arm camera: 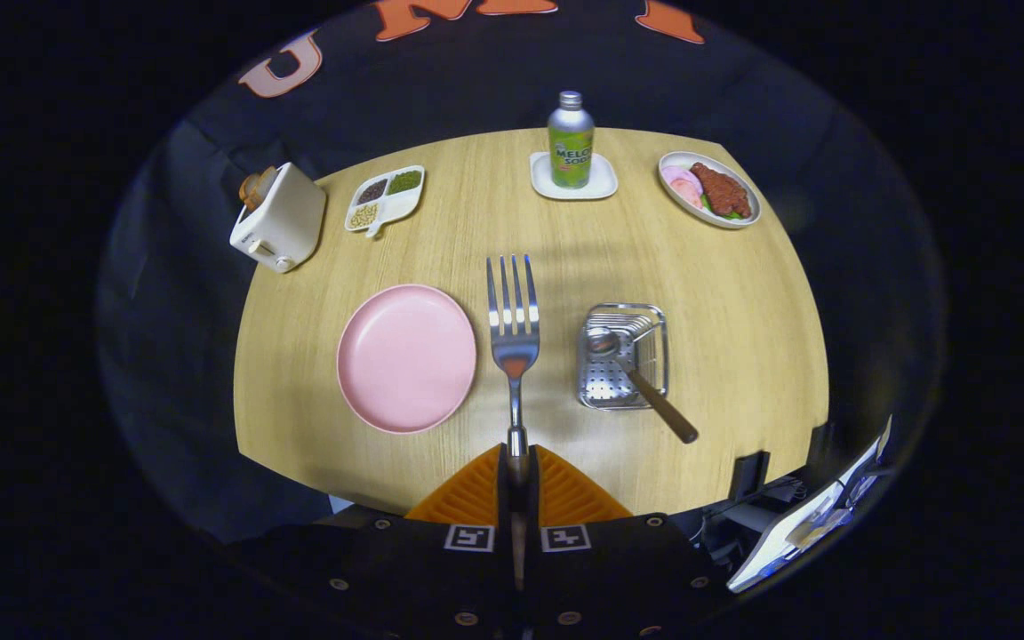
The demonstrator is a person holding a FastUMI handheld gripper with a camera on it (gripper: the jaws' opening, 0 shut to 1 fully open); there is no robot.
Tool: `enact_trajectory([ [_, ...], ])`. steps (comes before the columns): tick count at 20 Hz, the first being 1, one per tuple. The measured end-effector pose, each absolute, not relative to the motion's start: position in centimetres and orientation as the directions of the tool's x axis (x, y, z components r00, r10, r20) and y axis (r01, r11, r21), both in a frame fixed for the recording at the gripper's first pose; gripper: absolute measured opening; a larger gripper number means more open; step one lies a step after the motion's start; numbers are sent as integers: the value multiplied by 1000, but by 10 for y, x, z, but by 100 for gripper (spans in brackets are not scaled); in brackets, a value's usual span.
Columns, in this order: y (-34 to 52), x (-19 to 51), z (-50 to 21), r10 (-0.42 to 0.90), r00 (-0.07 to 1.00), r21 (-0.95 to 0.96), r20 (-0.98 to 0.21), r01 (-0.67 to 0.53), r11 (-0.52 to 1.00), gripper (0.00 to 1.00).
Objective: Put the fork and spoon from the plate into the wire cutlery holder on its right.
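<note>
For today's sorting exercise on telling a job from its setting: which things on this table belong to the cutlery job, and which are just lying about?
Job:
fork, clamped in the gripper
spoon, already in the wire cutlery holder
pink plate, now bare

Lying about:
toaster
divided snack dish
soda bottle on its coaster
plate of food

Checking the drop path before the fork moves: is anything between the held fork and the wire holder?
Nothing visible blocks it. The tool is shut on the fork, and only bare table lies between it and the wire holder. The spoon already lies across the holder, handle sticking out.
</note>
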State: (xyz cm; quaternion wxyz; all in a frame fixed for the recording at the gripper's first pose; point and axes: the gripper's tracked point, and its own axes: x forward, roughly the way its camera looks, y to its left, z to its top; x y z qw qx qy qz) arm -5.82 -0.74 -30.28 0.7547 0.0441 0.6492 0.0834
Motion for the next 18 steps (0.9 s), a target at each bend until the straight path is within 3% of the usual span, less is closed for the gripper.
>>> enact_trajectory([
  [10,-65,-75,-321,145,9,144,-989,-86,986,5],
  [18,-59,-67,-352,173,-215,195,-961,-87,977,5],
])
